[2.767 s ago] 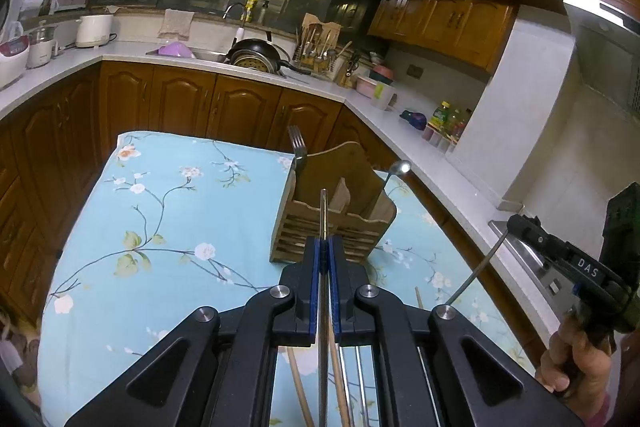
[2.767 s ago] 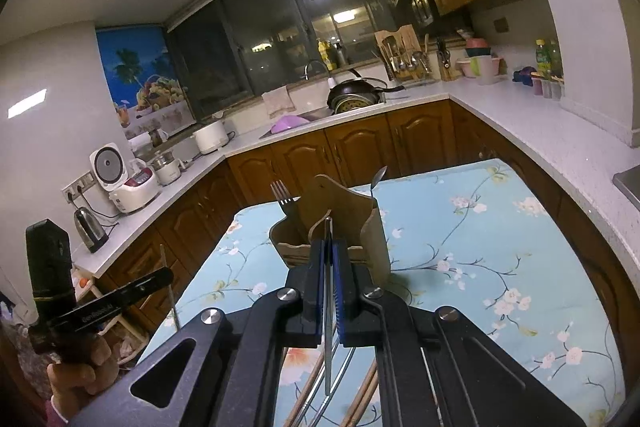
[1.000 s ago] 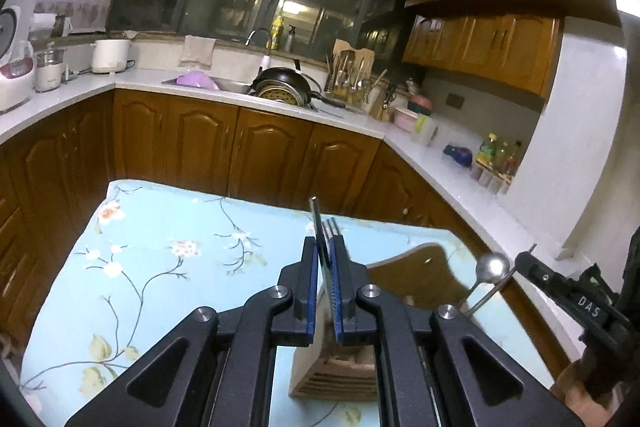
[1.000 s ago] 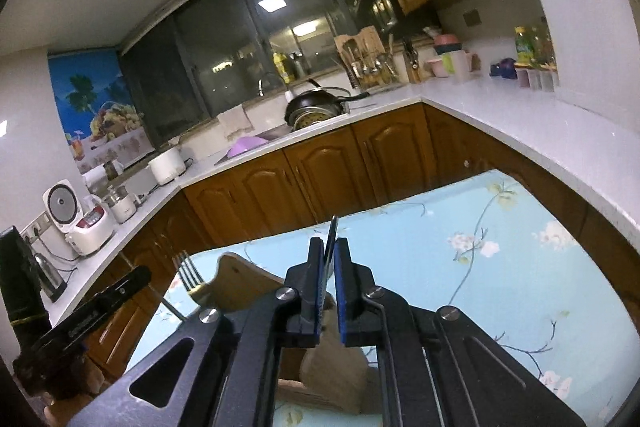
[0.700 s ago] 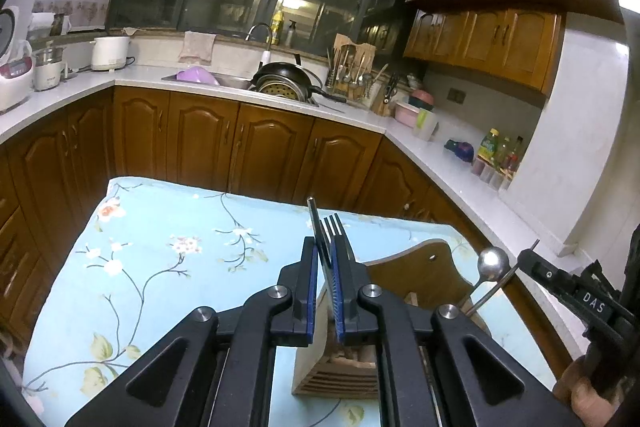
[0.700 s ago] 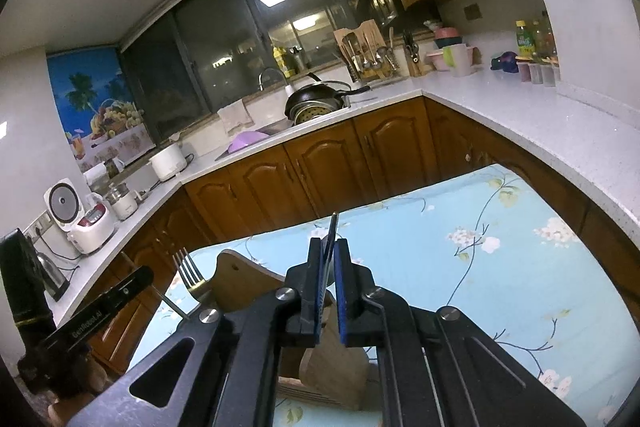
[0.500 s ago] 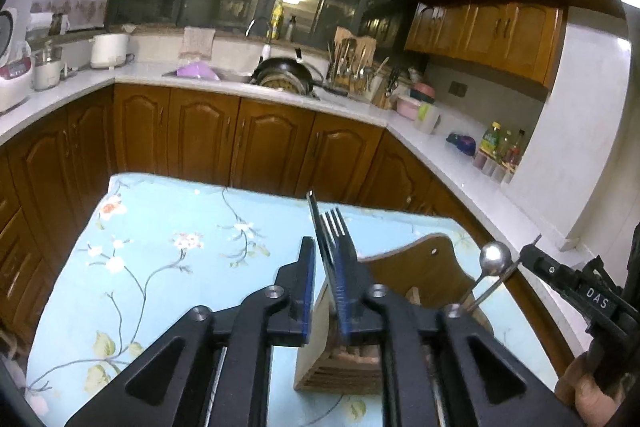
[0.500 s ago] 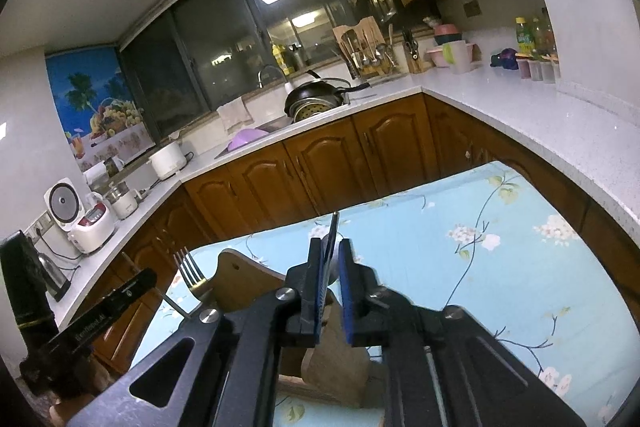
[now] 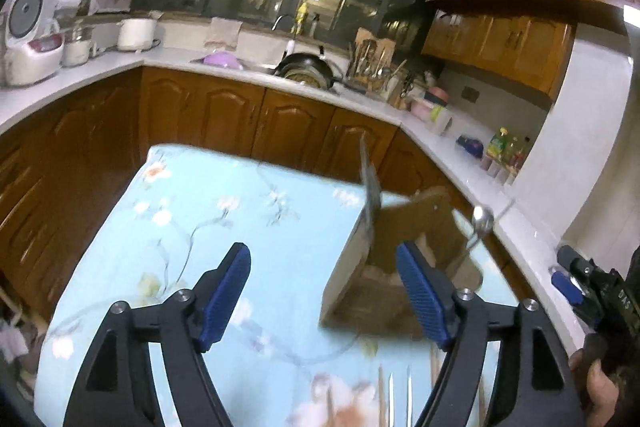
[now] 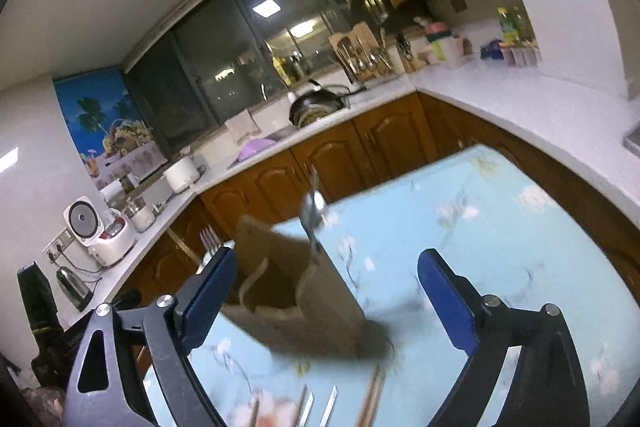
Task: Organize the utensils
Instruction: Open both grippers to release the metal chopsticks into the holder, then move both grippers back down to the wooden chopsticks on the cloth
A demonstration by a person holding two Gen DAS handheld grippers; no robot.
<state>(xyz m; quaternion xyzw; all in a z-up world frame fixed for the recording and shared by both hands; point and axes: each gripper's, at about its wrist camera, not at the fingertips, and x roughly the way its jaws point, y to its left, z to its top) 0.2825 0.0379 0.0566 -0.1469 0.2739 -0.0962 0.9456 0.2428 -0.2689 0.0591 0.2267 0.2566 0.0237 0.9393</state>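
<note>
A wooden utensil holder (image 9: pixel 404 267) stands on the blue floral tablecloth (image 9: pixel 224 219). A fork (image 9: pixel 370 187) and a spoon (image 9: pixel 482 221) stand upright in it. In the right wrist view the holder (image 10: pixel 296 291) holds the spoon (image 10: pixel 314 213) and the fork (image 10: pixel 210 241). My left gripper (image 9: pixel 324 291) is open and empty, above the table just in front of the holder. My right gripper (image 10: pixel 322 291) is open and empty, in front of the holder. Loose metal utensils (image 9: pixel 400 399) and chopsticks (image 10: pixel 372 399) lie on the cloth near the front edge.
Brown cabinets and a white countertop (image 9: pixel 448 143) wrap around the table at the back and right. A rice cooker (image 10: pixel 100 231) and kettle (image 10: pixel 72 287) stand on the left counter. The other hand-held gripper (image 9: pixel 592 295) shows at the right edge of the left wrist view.
Both grippers have opened wide and let go of the fork and the spoon, which now stand in the holder. Both views have tilted down and pulled back a little.
</note>
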